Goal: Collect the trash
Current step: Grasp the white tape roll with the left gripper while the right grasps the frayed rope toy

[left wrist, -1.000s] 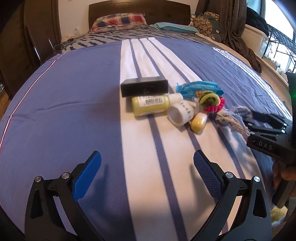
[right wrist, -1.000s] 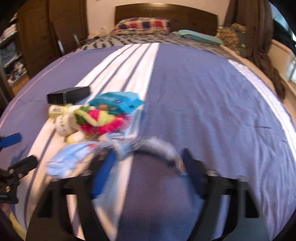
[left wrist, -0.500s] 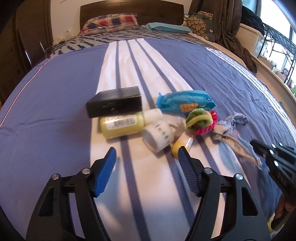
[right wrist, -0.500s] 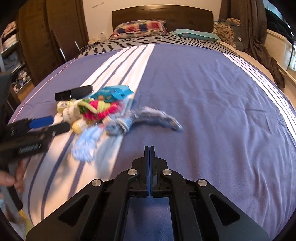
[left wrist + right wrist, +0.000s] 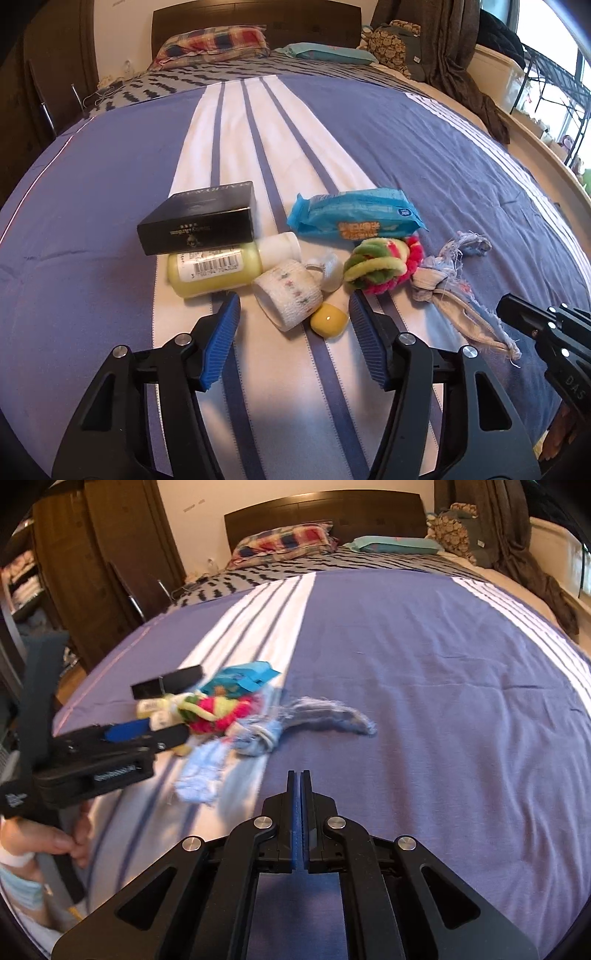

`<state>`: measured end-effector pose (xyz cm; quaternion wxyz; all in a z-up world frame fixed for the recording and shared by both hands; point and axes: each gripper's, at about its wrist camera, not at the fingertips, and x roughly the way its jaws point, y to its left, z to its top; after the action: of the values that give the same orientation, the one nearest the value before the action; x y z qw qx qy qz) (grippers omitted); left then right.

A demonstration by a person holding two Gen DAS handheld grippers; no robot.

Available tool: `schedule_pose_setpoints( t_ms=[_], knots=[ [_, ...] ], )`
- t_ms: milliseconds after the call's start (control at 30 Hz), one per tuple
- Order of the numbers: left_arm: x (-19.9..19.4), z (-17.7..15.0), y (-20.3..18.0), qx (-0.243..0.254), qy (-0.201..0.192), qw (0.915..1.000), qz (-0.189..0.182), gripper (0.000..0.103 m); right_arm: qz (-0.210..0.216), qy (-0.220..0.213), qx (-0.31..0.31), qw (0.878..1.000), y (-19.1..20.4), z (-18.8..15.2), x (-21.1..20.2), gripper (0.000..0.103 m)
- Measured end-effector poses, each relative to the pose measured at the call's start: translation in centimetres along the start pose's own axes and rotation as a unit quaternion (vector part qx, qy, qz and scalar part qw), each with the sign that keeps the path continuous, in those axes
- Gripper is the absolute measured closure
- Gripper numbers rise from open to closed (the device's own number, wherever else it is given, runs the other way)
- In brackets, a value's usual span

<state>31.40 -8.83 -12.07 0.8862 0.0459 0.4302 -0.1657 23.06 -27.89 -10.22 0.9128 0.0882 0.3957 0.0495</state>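
A pile of items lies on the striped bedspread (image 5: 110, 206): a black box (image 5: 199, 218), a yellow bottle (image 5: 214, 271), a white tape roll (image 5: 288, 295), a small yellow cap-like piece (image 5: 330, 319), a blue wrapper (image 5: 354, 218), a green-pink rope toy (image 5: 384, 267) and a frayed denim strip (image 5: 454, 295). My left gripper (image 5: 293, 314) is open, its pads either side of the tape roll and yellow piece, just short of them. My right gripper (image 5: 299, 779) is shut and empty, to the right of the pile; the denim strip (image 5: 325, 716) lies ahead of it.
Pillows (image 5: 210, 42) and a dark headboard (image 5: 258, 14) are at the far end of the bed. Dark clothing (image 5: 461, 62) hangs at the right. A wooden wardrobe (image 5: 110, 572) stands left of the bed. The left gripper's body (image 5: 92, 757) shows in the right wrist view.
My left gripper moved forward to the pile and narrowed its opening around the tape roll. My right gripper went from open to shut and drew back from the denim strip.
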Motion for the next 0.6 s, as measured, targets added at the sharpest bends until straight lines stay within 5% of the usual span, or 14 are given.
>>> schedule_pose_setpoints(
  t_ms=[233, 267, 300, 367, 600],
  knots=[
    [-0.8, -0.2, 1.9, -0.001, -0.002, 0.9998, 0.018, 0.047, 0.003, -0.016, -0.004, 1.0, 1.8, 2.5, 0.3, 0.095],
    [-0.8, -0.2, 2.1, -0.003, -0.003, 0.9998, 0.017, 0.047, 0.005, -0.013, -0.004, 1.0, 2.1, 2.8, 0.6, 0.083],
    [-0.9, -0.2, 2.2, -0.005, -0.004, 0.9998, 0.018, 0.047, 0.01, -0.013, 0.0, 1.0, 2.4, 2.9, 0.8, 0.057],
    [-1.3, -0.3, 2.2, -0.004, -0.007, 0.9999, 0.012, 0.048, 0.016, -0.02, 0.008, 1.0, 2.9, 3.0, 0.8, 0.041],
    [-0.7, -0.3, 1.8, 0.001, -0.003, 1.0, 0.006, 0.048, -0.018, 0.02, -0.014, 1.0, 4.2, 2.6, 4.1, 0.043]
  ],
)
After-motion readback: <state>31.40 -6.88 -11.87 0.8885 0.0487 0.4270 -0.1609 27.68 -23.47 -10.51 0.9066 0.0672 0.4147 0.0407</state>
